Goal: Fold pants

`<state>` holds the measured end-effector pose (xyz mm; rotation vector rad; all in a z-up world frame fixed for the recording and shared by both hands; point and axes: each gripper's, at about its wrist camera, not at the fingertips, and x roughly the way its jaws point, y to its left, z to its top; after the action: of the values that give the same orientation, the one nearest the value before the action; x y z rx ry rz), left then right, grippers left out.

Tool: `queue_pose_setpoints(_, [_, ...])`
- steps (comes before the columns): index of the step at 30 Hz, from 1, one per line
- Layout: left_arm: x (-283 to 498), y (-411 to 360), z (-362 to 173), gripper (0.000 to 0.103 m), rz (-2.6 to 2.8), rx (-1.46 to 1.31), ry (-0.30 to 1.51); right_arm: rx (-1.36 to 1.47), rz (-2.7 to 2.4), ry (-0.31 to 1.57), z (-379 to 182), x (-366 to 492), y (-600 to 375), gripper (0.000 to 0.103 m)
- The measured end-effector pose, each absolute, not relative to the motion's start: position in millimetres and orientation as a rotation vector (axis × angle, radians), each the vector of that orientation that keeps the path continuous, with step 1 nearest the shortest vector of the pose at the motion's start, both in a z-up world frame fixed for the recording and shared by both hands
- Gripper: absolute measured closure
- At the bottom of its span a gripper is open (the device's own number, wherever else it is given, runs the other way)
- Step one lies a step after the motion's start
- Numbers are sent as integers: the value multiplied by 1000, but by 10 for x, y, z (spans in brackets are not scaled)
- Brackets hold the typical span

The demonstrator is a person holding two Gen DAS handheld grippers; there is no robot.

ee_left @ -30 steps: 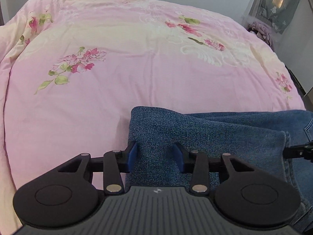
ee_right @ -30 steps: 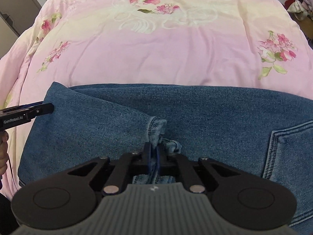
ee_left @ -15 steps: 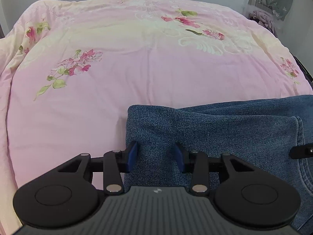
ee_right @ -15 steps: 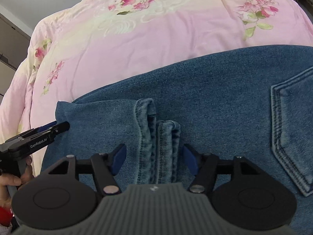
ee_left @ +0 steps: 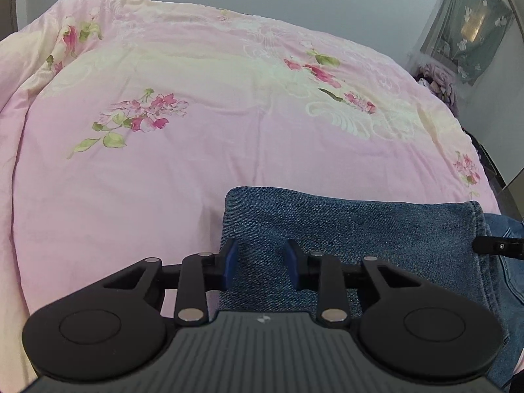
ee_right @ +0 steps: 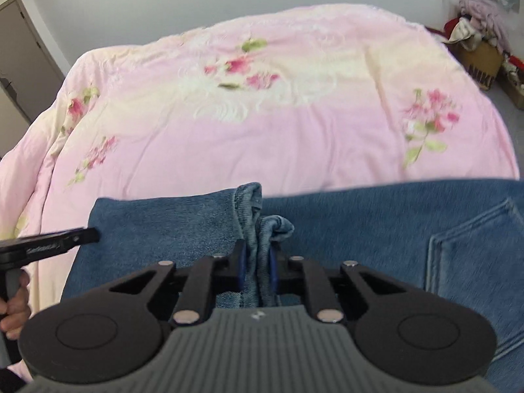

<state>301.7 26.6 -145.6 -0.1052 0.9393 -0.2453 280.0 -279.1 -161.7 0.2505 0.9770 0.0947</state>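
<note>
My right gripper (ee_right: pixel 255 270) is pinched tight on the bunched hems (ee_right: pixel 262 229) of the jeans (ee_right: pixel 376 229). The jeans lie folded on the pink flower blanket (ee_left: pixel 196 163), near the front edge. My left gripper (ee_left: pixel 261 263) has its fingers spread wide over the folded end, holding nothing.

Pink floral bedspread (ee_left: pixel 196 163), door (ee_right: pixel 19 49), cluttered corner (ee_right: pixel 478 42)
</note>
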Motion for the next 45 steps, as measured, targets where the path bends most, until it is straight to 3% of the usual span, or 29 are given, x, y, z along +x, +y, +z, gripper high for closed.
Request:
queue_pose_setpoints(8, [3036, 201, -1567, 68, -264, -55, 972, 254, 40, 1099, -2045, 2937, -2844, 91])
queue_pose_setpoints(15, [2500, 370, -1168, 71, -306, -65, 939, 98, 74, 1010, -1630, 2513, -2825, 70])
queue_pose_setpoints(19, [2161, 367, -1182, 72, -296, -53, 962, 135, 141, 989, -1552, 2128, -2755, 71])
queue_pose_setpoints(22, [1963, 322, -1241, 77, -293, -28, 959, 112, 180, 980, -1627, 1893, -2572, 86])
queue_pose_setpoints(26, [1812, 293, -1396, 77, -290, -31, 980, 45, 125, 974, -1836, 1711, -2486, 91])
queue_pose_setpoints(35, [1801, -8, -1741, 77, -280, 174, 1001, 8, 96, 1004, -2163, 1693, -2503, 90])
queue_pose_setpoints(41, [1881, 1, -1519, 77, -264, 163, 1037, 143, 115, 1006, -1959, 1670, -2696, 90])
queue_pose_setpoints(45, [1852, -98, -1284, 77, -241, 157, 1041, 203, 73, 963, -1681, 1501, -2987, 73])
